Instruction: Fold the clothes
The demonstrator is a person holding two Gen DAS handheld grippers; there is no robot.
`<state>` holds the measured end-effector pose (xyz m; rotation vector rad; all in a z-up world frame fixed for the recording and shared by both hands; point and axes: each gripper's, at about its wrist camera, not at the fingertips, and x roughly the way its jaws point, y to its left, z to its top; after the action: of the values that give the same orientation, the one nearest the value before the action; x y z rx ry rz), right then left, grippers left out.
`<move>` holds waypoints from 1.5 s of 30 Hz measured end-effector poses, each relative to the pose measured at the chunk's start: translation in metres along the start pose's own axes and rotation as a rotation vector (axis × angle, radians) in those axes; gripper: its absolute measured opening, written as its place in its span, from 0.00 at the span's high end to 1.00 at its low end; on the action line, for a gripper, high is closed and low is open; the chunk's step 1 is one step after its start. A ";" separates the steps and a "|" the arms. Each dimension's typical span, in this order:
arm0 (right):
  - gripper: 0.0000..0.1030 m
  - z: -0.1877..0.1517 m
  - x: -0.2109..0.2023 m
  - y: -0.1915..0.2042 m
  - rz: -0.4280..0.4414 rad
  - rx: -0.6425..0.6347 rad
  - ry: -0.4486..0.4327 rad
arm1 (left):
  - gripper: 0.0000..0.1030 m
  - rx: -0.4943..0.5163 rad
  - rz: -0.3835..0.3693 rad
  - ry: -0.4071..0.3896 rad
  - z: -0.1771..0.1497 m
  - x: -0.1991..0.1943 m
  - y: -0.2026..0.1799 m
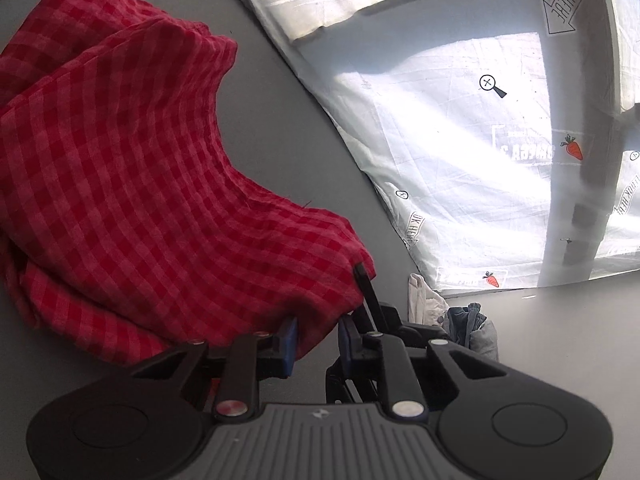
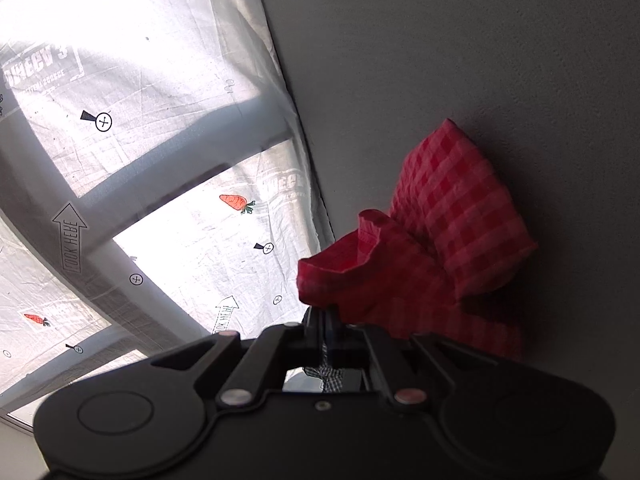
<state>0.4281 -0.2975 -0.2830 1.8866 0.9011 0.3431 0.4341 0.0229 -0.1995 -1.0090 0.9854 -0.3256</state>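
Observation:
A red checked cloth (image 1: 132, 184) lies bunched on the grey table (image 1: 264, 96), filling the left of the left wrist view. My left gripper (image 1: 318, 334) sits at its near edge with a fold of the cloth between its blue pads (image 1: 290, 340); the jaws stand a little apart. In the right wrist view the same red cloth (image 2: 432, 248) hangs bunched in front of my right gripper (image 2: 326, 316), which is shut on its edge. A second gripper's black finger (image 1: 366, 288) shows beside the cloth in the left wrist view.
A white printed sheet with carrots (image 1: 472, 128) covers the floor beyond the table edge; it also shows in the right wrist view (image 2: 160, 200). A small pile of white and denim garments (image 1: 452, 316) lies on the table right of my left gripper.

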 end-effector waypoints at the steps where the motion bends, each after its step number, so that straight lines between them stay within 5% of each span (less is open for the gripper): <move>1: 0.98 0.000 0.000 -0.002 0.006 0.010 0.002 | 0.78 0.010 0.008 0.001 0.000 0.001 0.000; 14: 0.98 -0.002 0.001 0.000 0.009 0.022 0.018 | 0.78 0.316 0.165 -0.023 -0.003 0.012 -0.027; 18: 0.98 -0.001 0.000 0.006 0.000 -0.019 0.019 | 0.97 0.401 0.195 -0.070 -0.005 0.012 -0.037; 23: 0.80 0.009 -0.020 0.030 -0.143 -0.207 -0.091 | 0.98 0.329 0.204 -0.172 0.010 -0.013 -0.028; 28: 0.79 0.023 -0.032 0.024 -0.333 -0.251 -0.176 | 0.98 0.249 0.210 -0.245 0.028 -0.038 -0.014; 31: 0.72 0.026 -0.026 0.011 -0.319 -0.180 -0.157 | 0.98 0.237 0.214 -0.244 0.029 -0.043 -0.011; 38: 0.52 0.035 0.007 0.015 -0.377 -0.231 -0.125 | 0.98 0.210 0.217 -0.223 0.021 -0.046 0.000; 40: 0.64 0.038 0.022 0.017 -0.414 -0.262 -0.092 | 0.98 0.199 0.227 -0.226 0.023 -0.047 0.003; 41: 0.93 0.038 0.028 0.017 -0.408 -0.270 -0.075 | 0.98 0.192 0.232 -0.231 0.025 -0.048 0.004; 45: 0.99 0.035 0.031 0.049 -0.305 -0.365 -0.124 | 0.98 0.202 0.229 -0.299 0.050 -0.062 -0.004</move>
<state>0.4910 -0.3101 -0.2614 1.3974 0.9533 0.1866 0.4415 0.0881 -0.1546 -0.7277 0.7692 -0.0775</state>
